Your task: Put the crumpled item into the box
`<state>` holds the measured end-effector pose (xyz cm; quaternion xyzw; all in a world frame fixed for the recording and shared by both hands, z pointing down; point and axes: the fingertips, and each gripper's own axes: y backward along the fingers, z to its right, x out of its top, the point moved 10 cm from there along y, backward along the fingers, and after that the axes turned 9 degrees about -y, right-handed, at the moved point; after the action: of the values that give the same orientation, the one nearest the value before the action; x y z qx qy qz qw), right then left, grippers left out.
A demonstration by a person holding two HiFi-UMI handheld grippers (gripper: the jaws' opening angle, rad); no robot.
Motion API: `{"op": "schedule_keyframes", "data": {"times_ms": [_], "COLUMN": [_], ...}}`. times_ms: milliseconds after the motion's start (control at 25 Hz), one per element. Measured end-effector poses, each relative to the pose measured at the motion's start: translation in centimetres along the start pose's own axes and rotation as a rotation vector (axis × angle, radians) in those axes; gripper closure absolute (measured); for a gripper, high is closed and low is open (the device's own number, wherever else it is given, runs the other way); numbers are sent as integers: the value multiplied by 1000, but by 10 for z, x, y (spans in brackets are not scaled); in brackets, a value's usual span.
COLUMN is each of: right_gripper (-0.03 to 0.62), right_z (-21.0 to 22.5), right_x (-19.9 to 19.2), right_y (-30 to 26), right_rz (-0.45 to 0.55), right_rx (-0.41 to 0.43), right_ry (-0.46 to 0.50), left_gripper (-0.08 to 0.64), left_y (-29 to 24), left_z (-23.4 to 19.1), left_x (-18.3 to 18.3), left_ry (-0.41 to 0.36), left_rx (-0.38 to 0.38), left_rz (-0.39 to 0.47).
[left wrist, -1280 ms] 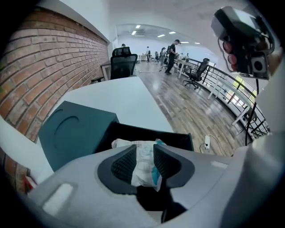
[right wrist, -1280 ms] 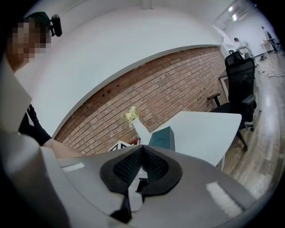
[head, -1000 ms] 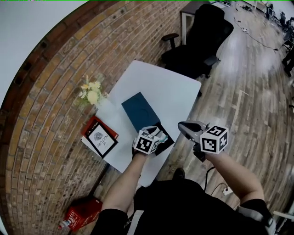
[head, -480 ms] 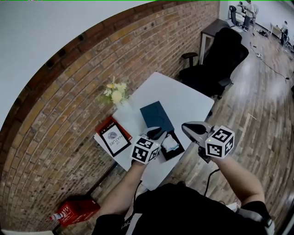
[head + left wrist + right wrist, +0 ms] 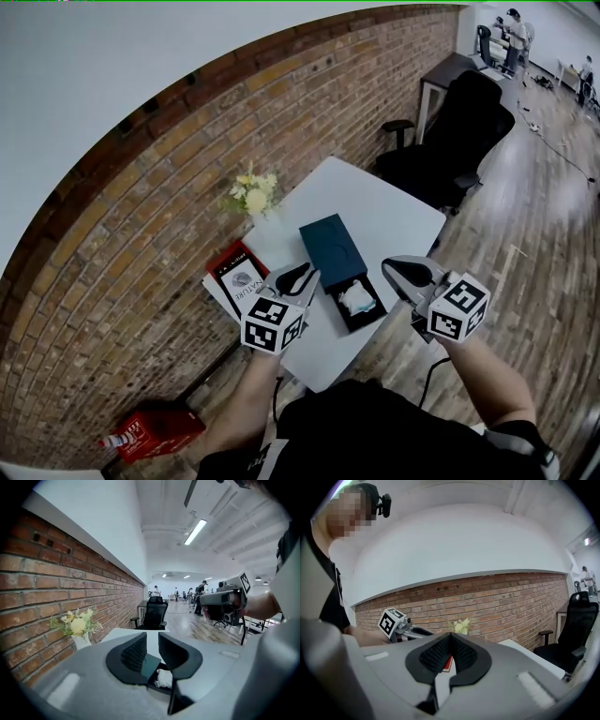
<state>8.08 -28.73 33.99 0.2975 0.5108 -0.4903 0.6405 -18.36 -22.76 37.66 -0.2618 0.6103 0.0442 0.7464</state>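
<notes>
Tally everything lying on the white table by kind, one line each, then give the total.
Vase of flowers: 1
Book: 1
Dark teal lid: 1
Black box: 1
Crumpled item: 1 (inside the black box)
Total: 5

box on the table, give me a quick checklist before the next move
1. Crumpled item inside the open box: ok.
2. Left gripper empty: ok; its fingers have just been closing with nothing between them.
3. Right gripper empty, fingers together: ok.
4. Both grippers clear of the box, above the table: ok.
5. Teal lid fitted on the box: not ok; it lies beside the box on the table.
</notes>
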Motion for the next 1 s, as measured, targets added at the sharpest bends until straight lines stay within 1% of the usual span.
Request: {"op": "schedule_keyframes", "data": {"times_ms": [120, 280, 320, 480, 640, 720, 840, 1000], "right_gripper": [594, 594, 594, 594, 594, 594, 595, 594], "right_z": [-6, -20, -24, -32, -34, -34, -35, -37], "right_x": [1, 0, 0, 1, -10, -15, -16, -15], "right_y": [3, 3, 3, 3, -5, -6, -8, -12], "right_rz": [33, 58, 75, 146, 100, 81, 71, 60], "right_rx": [-3, -9, -8, 1, -6, -15, -18, -7], "right_ry": [-7, 59, 60, 13, 35, 28, 20, 39], "left_gripper": [477, 480, 482, 482, 486, 488, 491, 492], "left_y": [17, 34, 38, 48, 55, 57, 57, 58], "left_z": [-5, -8, -8, -9, -10, -11, -14, -16], "left_x": [-2, -7, -8, -11, -18, -20, -20, -17], "left_ry": [13, 1, 4, 38, 46, 54, 58, 60], "left_rx": [40, 76, 79, 82, 103, 110, 111, 110], "left_rz": [12, 6, 8, 26, 21, 22, 28, 46]}}
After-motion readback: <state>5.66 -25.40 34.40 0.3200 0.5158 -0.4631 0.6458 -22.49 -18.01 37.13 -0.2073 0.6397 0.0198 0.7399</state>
